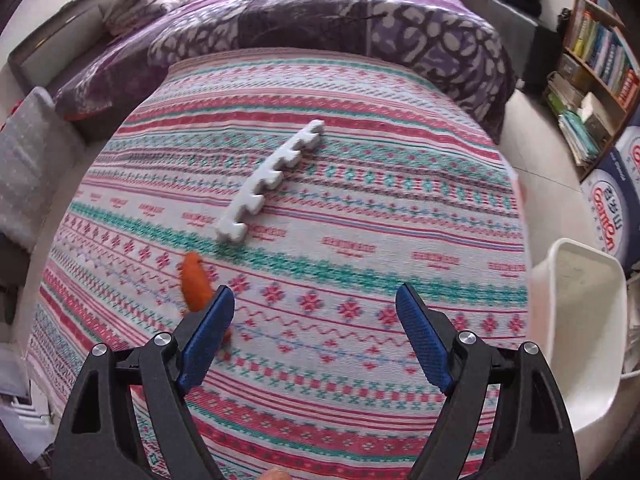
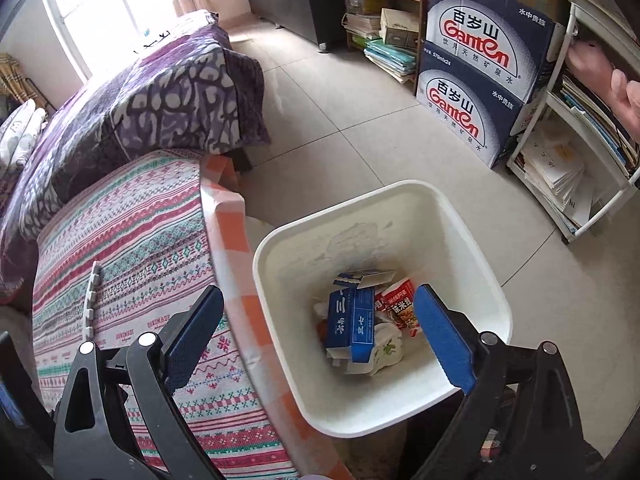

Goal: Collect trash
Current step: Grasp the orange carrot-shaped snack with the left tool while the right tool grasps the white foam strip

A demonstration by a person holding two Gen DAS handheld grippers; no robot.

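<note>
Left gripper [image 1: 316, 304]: jaws stood wide apart, nothing between them; it hung over the striped blanket [image 1: 360, 208], pointing toward 12 o'clock.
Orange scrap [image 1: 194, 282]: lay on the blanket at about 10 o'clock from the left gripper's midpoint, just outside the left blue finger pad [image 1: 208, 336], which overlapped its lower end in the left wrist view; contact could not be told. Its outline was blurred.
White foam strip [image 1: 272, 176]: a toothed edging piece, flat on the blanket, running from 11 o'clock toward 12 o'clock of the left gripper, well beyond the fingertips and apart from the orange scrap. Seen edge-on in the right wrist view [image 2: 93, 300].
Right gripper [image 2: 320, 300]: jaws spread wide, empty; it was held above the near-left rim of the white bin [image 2: 472, 216].
Bin contents: a blue carton [image 2: 352, 320], a red snack packet [image 2: 402, 306] and crumpled white paper [image 2: 386, 350] sat at the bottom, between the fingers at about 1 o'clock from the gripper's midpoint.
Bin position: on the tiled floor [image 2: 340, 120], just beside the bed edge; in the left wrist view it appeared at 3 o'clock [image 1: 560, 256].
Surroundings: purple quilt [image 2: 160, 92] at 11 o'clock, two stacked water cartons [image 2: 484, 76] at 1 o'clock, bookshelf [image 1: 600, 52] at 2 o'clock from the left gripper.
</note>
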